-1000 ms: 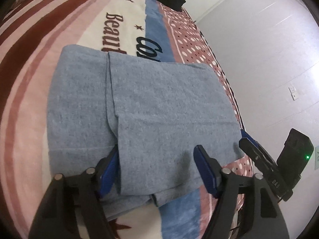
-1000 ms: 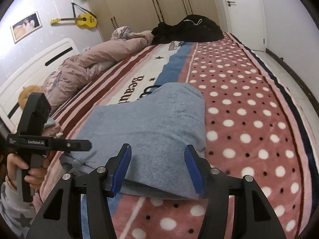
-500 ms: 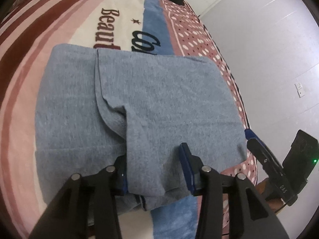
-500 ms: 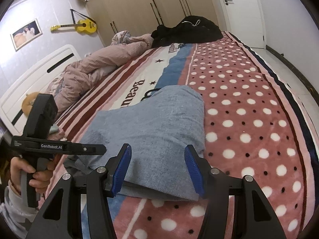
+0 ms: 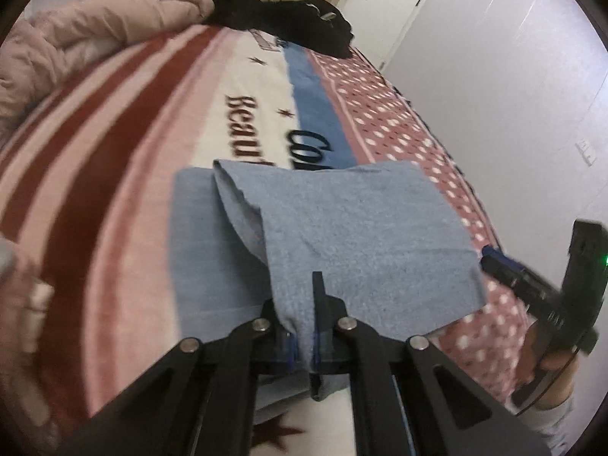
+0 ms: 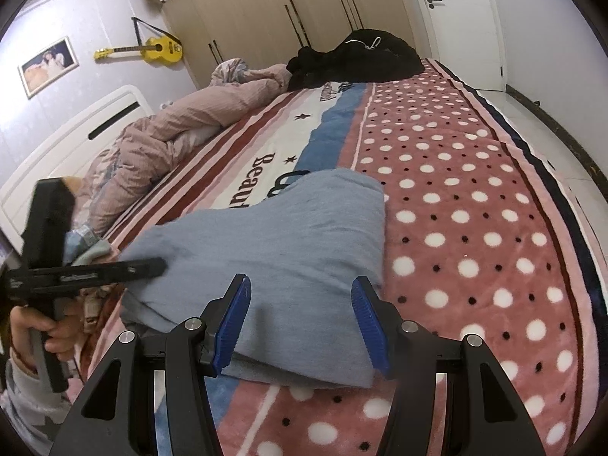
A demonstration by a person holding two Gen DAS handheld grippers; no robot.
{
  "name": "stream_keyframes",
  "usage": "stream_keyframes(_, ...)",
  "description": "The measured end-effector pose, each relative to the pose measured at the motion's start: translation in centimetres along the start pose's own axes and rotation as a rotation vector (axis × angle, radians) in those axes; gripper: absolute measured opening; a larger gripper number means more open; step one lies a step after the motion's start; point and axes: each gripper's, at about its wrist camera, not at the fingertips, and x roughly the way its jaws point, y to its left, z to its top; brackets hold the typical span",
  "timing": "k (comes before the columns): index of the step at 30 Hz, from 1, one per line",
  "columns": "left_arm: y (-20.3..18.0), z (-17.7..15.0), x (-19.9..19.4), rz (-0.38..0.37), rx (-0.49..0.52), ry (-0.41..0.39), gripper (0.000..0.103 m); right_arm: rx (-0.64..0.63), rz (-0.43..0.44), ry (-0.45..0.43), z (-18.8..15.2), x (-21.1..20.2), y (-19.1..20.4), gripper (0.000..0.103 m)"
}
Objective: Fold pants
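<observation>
You are working on a plush blanket (image 6: 475, 228) that covers the bed, dotted pink on one side and striped red, cream and blue on the other, with dark lettering. The pants (image 6: 296, 250), soft blue-grey knit already folded into a rough rectangle, lie on the blanket's middle, over the lettering and the blue stripe.

A second ago your left gripper (image 5: 304, 345) stood open around the near edge of the pants; now its jaws have closed on that top layer and lifted it, so the cloth peels up in a slack fold. That suggests another fold is starting.

Your right gripper (image 6: 300, 319) is still spread wide, its ribbed blue pads (image 6: 366, 323) either side of the pants' near corner, holding nothing.
</observation>
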Motion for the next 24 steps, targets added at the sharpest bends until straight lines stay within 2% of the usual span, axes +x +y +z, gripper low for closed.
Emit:
stream_keyframes(4, 2.2, -0.8, -0.2, 0.016, -0.014, 0.002, 0.004, -0.003, -0.031, 0.02, 0.4, 1.0, 0.0, 0.051)
stream_keyframes(8, 3.3, -1.6, 0.8, 0.042, 0.001, 0.021, 0.005, 0.001, -0.04, 0.058, 0.1, 2.9, 0.0, 0.066)
stream_keyframes(12, 3.4, -2.1, 0.6, 0.037, 0.027, 0.018, 0.009, -0.007, -0.059, 0.07, -0.2, 3.4, 0.4, 0.068)
stream_keyframes(14, 3.5, -1.7, -0.2, 0.047, 0.024, 0.006, 0.021, -0.019, -0.071, 0.074, 0.0, 3.3, 0.5, 0.068)
stream_keyframes(15, 3.5, -1.5, -0.7, 0.066, 0.026, -0.014, 0.037, -0.028, -0.077, 0.072, 0.2, 3.0, 0.7, 0.068)
stream_keyframes(16, 3.5, -1.1, -1.6, 0.086, 0.033, -0.052, 0.045, -0.034, -0.079, 0.067, 0.4, 2.8, 0.8, 0.068)
stream_keyframes(18, 3.6, -0.3, -2.3, 0.081, 0.038, -0.072, 0.049, -0.058, -0.073, 0.048, 1.1, 2.2, 1.5, 0.068)
stream_keyframes(21, 3.9, 0.5, -1.7, 0.063, 0.014, -0.054, 0.066, -0.083, -0.09, 0.027, 2.3, 1.9, 2.1, 0.07)
stream_keyframes(23, 4.0, 0.7, -0.1, 0.081, 0.02, -0.019, 0.068, -0.073, -0.088, 0.033, 2.8, 2.3, 2.1, 0.07)
stream_keyframes(24, 4.1, 0.6, 0.9, 0.114, 0.022, 0.007, 0.068, -0.061, -0.089, 0.051, 2.9, 2.9, 1.9, 0.07)
